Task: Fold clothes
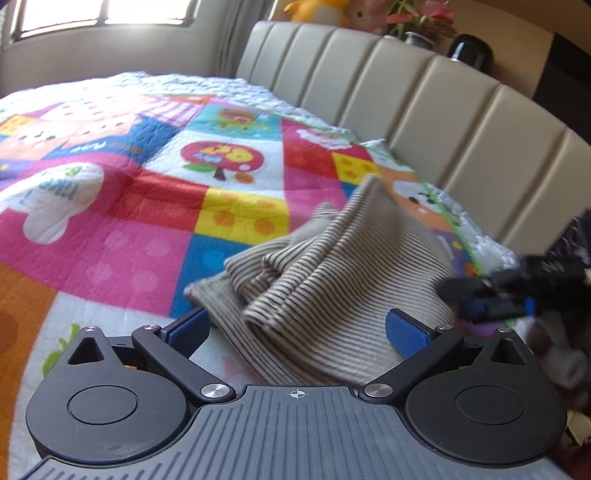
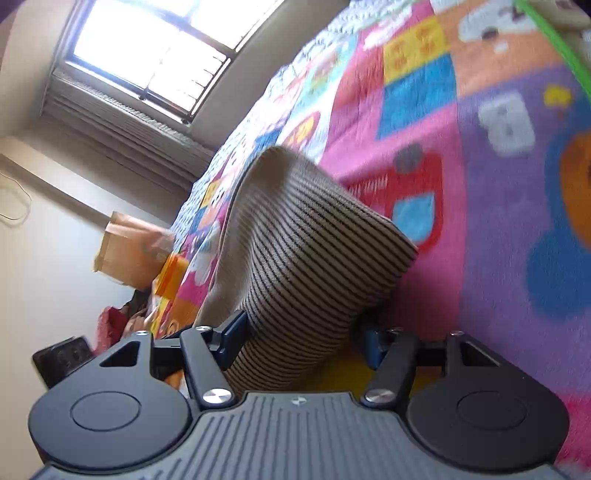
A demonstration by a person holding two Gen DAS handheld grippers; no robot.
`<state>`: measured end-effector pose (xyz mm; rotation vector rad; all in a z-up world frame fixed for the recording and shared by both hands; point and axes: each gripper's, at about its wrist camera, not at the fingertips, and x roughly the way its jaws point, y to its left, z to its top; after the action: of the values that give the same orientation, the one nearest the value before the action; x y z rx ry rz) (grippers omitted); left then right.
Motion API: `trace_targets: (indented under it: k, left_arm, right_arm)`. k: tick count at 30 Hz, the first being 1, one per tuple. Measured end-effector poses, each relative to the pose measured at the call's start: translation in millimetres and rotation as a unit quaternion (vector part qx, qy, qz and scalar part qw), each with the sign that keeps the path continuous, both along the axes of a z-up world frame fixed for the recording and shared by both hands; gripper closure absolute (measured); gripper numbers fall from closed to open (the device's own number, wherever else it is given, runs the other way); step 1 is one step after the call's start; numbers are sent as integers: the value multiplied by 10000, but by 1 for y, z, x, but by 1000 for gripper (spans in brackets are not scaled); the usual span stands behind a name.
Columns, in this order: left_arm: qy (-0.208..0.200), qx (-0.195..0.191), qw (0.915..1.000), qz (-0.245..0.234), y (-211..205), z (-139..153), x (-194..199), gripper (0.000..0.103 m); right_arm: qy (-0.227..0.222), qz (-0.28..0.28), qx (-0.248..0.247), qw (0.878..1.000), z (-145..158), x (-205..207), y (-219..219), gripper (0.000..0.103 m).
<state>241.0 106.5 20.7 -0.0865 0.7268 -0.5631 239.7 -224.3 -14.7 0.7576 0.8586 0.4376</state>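
Note:
A beige jumper with thin dark stripes lies bunched on a bright patchwork quilt. My left gripper is open and wide, with the jumper's near folds between its blue pads, which do not press on it. At the right edge of that view, blurred, my right gripper reaches in against the jumper's side. In the right wrist view a raised fold of the jumper stands between the fingers of my right gripper. The left pad touches it and a dark gap shows at the other pad.
A padded beige headboard runs along the far right of the bed, with plush toys and a potted plant on top. A window, a brown paper bag and a pile of loose items surround the bed.

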Motion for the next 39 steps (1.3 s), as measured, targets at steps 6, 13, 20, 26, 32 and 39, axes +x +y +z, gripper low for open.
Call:
trace_targets:
  k: [6, 13, 20, 26, 32, 39]
  left_arm:
    - [114, -35, 9999, 17, -15, -8, 34, 0]
    - [468, -404, 9981, -35, -31, -32, 33, 0]
    - [508, -408, 9970, -420, -69, -29, -13, 0]
    - [559, -970, 9892, -950, -110, -29, -51, 0]
    - [285, -1150, 9866, -1122, -94, -8, -91, 0]
    - [202, -1273, 9885, 794, -39, 3, -63, 0]
  right_arm:
    - [-777, -41, -1393, 9872, 27, 48, -4, 43]
    - [-421, 302, -714, 9961, 15, 11, -19, 25]
    - [-755, 567, -1307, 9869, 20, 11, -10, 31]
    - [-1471, 652, -2755, 9477, 52, 35, 11, 31]
    - [-1870, 639, -2718, 9418, 72, 11, -3, 21]
    - [-1045, 613, -1771, 9767, 18, -20, -26, 14]
